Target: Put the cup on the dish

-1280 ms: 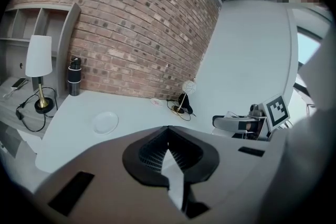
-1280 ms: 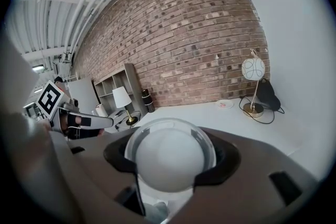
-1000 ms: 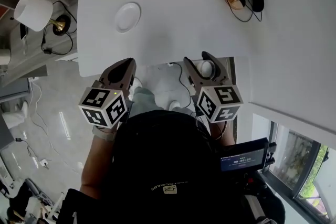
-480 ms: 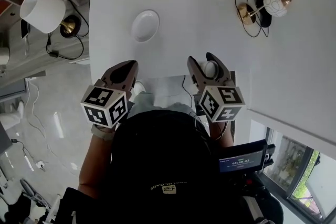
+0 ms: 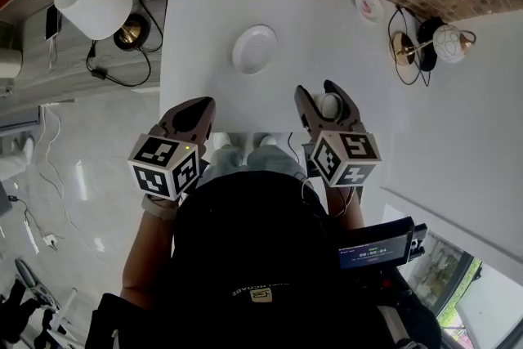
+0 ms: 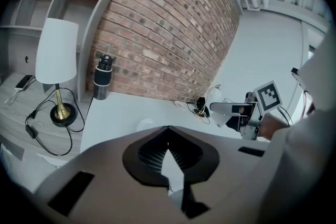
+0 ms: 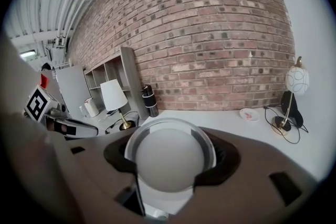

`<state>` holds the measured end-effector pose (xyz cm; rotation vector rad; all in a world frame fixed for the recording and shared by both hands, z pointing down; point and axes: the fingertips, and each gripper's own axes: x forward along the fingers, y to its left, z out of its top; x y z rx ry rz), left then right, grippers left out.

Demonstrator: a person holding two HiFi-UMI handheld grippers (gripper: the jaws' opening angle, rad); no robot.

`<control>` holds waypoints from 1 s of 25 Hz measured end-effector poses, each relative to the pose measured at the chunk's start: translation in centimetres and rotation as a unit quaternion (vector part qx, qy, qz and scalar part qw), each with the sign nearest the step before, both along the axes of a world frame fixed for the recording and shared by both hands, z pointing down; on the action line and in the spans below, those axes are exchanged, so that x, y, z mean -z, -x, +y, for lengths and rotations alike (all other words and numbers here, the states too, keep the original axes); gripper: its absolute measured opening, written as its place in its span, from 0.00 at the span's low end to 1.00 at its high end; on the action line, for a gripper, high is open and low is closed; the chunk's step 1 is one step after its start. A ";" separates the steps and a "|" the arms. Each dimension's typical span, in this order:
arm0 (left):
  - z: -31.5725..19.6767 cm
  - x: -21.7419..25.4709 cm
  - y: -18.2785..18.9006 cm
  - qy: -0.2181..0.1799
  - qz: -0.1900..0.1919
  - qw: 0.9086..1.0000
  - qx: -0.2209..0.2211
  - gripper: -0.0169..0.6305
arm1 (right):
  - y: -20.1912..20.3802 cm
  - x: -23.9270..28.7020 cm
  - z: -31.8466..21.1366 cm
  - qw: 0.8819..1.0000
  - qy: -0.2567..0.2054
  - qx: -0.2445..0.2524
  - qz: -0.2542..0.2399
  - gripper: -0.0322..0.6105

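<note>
Right tool (image 5: 320, 91) is clenched around the pale cup (image 5: 329, 105), held just over the near edge of the white table (image 5: 327, 20). Left tool (image 5: 199, 105) is closed on nothing, off the table's corner. Over the last second the dish (image 5: 254, 49) has drawn nearer to both tools, though the cup is not yet above it, so the approach seems under way
</note>
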<state>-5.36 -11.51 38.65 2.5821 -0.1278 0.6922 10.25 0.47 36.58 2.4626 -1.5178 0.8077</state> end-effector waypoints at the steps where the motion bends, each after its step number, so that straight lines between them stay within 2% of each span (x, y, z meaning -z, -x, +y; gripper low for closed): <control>1: -0.3 -0.1 0.3 0.000 -0.001 1.000 0.005 0.04 | -0.1 -0.1 -0.6 1.000 0.001 0.006 0.002 0.46; 12: -3.7 0.1 2.5 -0.004 -0.010 0.997 0.080 0.04 | -1.2 -1.1 -6.2 0.997 0.014 0.073 0.013 0.46; 25: -4.9 1.0 1.9 -0.012 -0.020 0.987 0.158 0.04 | -4.4 -3.4 -11.9 0.987 0.031 0.155 0.026 0.46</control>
